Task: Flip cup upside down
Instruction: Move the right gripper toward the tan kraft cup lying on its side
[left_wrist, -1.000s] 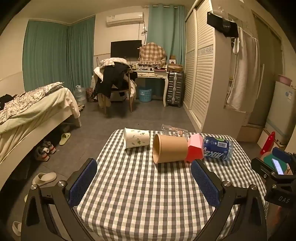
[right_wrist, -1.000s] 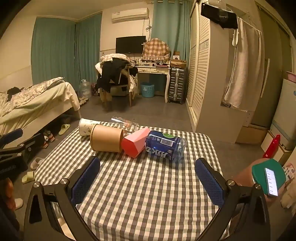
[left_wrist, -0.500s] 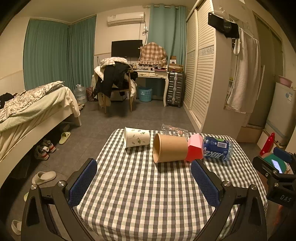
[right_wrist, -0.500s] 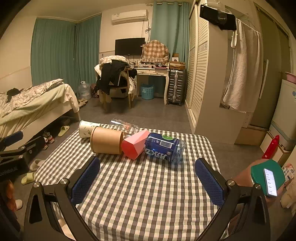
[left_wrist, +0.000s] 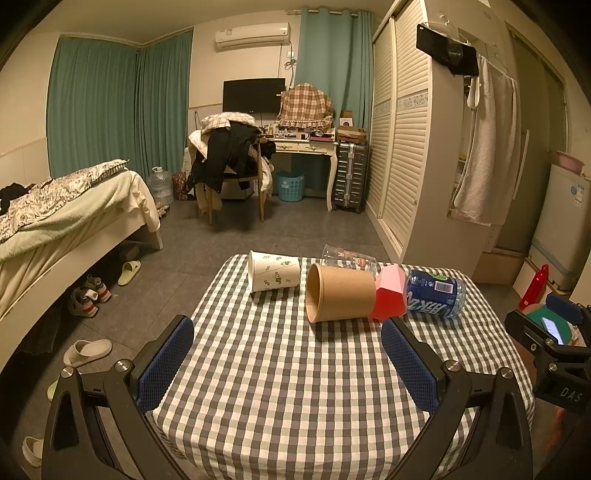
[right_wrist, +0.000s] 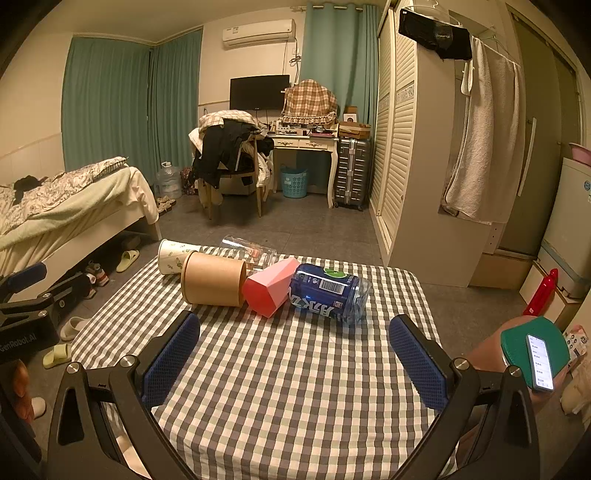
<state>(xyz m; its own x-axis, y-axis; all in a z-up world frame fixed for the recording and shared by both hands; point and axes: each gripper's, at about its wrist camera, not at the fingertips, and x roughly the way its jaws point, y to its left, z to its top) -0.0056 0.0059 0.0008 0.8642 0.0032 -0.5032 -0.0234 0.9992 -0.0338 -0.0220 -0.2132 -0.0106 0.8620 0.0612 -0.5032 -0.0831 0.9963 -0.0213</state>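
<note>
A table (left_wrist: 295, 387) covered in a gray-and-white checked cloth carries a row of tipped-over items along its far side. The left gripper (left_wrist: 288, 362) and the right gripper (right_wrist: 295, 358) both hover over the near half of the table with jaws spread wide, holding nothing. A blue-labelled plastic bottle (right_wrist: 327, 295) lies on its side, touching a pink faceted cup (right_wrist: 271, 286). Next to that lies a brown paper cup (left_wrist: 340, 291), mouth facing left. Behind it lies a clear glass (left_wrist: 347, 256), and farthest left a white paper cup with leaf print (left_wrist: 273, 275).
</note>
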